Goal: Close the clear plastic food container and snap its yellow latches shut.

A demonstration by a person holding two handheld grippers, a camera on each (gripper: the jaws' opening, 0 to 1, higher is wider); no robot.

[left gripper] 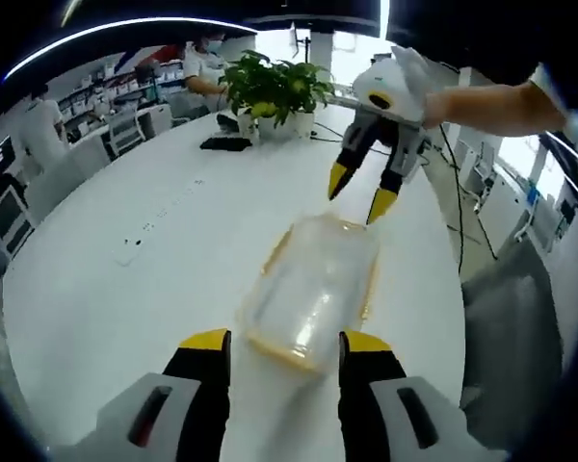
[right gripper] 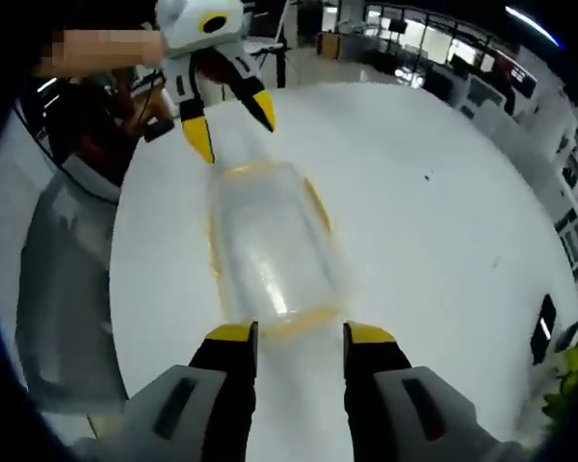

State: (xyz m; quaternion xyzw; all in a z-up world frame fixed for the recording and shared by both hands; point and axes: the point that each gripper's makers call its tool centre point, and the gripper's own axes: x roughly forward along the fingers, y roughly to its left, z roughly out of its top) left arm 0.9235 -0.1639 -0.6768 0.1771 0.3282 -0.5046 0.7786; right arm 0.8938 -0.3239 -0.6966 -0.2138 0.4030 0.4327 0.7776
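A clear plastic food container (left gripper: pixel 313 289) with yellow latches along its rim lies on the white table (left gripper: pixel 154 241), its lid down on it. My left gripper (left gripper: pixel 285 344) stands open at the container's near end, jaws either side of that end. The right gripper (left gripper: pixel 360 194) hangs open just over the far end. In the right gripper view the same container (right gripper: pixel 270 245) lies lengthwise ahead, my right gripper (right gripper: pixel 301 334) open at its near yellow edge, and the left gripper (right gripper: pixel 227 123) open above the far end. Nothing is held.
A potted green plant (left gripper: pixel 275 89) and a dark flat object (left gripper: pixel 224 143) stand at the table's far end, with a seated person (left gripper: pixel 204 69) behind. A grey chair (left gripper: pixel 520 327) stands beside the table's edge. A person's arm (left gripper: pixel 501 104) holds the right gripper. A dark phone-like object (right gripper: pixel 543 327) lies near the table edge.
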